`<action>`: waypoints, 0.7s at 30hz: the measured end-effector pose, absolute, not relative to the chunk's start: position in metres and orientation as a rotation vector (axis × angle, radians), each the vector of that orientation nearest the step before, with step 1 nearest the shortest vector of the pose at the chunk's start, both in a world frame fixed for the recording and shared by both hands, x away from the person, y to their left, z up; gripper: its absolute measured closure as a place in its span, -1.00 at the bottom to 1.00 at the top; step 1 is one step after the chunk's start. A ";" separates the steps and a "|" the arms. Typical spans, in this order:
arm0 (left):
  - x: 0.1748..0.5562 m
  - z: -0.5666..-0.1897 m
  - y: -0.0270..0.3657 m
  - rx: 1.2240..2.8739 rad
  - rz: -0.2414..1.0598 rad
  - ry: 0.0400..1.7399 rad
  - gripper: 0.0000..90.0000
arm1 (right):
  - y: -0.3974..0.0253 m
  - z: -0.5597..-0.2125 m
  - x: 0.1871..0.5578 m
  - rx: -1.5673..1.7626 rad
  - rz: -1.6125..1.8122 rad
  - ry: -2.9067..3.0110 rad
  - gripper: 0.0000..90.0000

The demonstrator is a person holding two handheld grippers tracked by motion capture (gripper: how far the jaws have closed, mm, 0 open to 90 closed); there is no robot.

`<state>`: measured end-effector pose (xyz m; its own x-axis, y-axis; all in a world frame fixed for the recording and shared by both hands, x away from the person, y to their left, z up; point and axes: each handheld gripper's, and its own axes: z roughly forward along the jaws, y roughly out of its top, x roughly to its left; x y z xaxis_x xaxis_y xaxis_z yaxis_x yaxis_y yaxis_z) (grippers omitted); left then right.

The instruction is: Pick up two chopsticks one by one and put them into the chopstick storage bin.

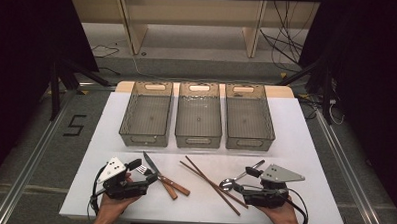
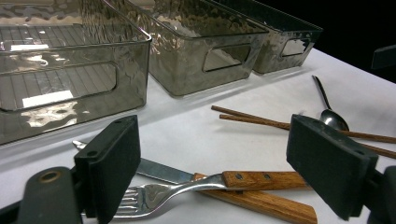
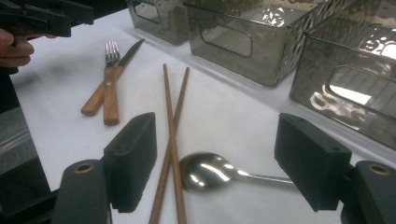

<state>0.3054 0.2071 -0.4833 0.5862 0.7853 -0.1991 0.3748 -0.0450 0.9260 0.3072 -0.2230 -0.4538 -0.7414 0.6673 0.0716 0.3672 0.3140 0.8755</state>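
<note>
Left gripper (image 2: 212, 170) spread wide around wooden-handled fork (image 2: 187, 186), lying across knife (image 2: 163, 171) at seven o'clock. Right gripper (image 3: 215, 168) likewise gaping over spoon (image 3: 208, 171) beside chopsticks (image 3: 172, 135), five o'clock.

Wide-open left claw (image 2: 229, 172) astride fork (image 2: 187, 189) over knife (image 2: 252, 198).

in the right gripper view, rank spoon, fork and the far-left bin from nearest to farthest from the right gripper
1. spoon: lying between the open fingers of the right gripper.
2. fork: up left, across the knife, past the chopsticks.
3. far-left bin: top edge, behind the fork.
</note>
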 end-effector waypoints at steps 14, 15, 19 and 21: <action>0.305 -0.483 0.207 1.652 0.442 0.979 -0.62 | -0.192 -0.431 0.330 0.897 1.093 2.535 -0.03; 0.305 -0.483 0.207 1.653 0.442 0.979 -0.62 | -0.188 -0.432 0.332 0.892 1.070 2.558 0.00; 0.305 -0.483 0.207 1.653 0.442 0.979 -0.62 | -0.177 -0.436 0.336 0.862 1.011 2.609 0.13; 0.305 -0.483 0.207 1.654 0.442 0.978 -0.62 | -0.171 -0.438 0.338 0.845 0.992 2.635 0.18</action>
<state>0.3052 0.2069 -0.4832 0.5879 0.7850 -0.1955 0.3721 -0.0479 0.9270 0.3379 -0.1714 -0.4381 -0.8160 0.5779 0.0125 0.4427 0.6110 0.6563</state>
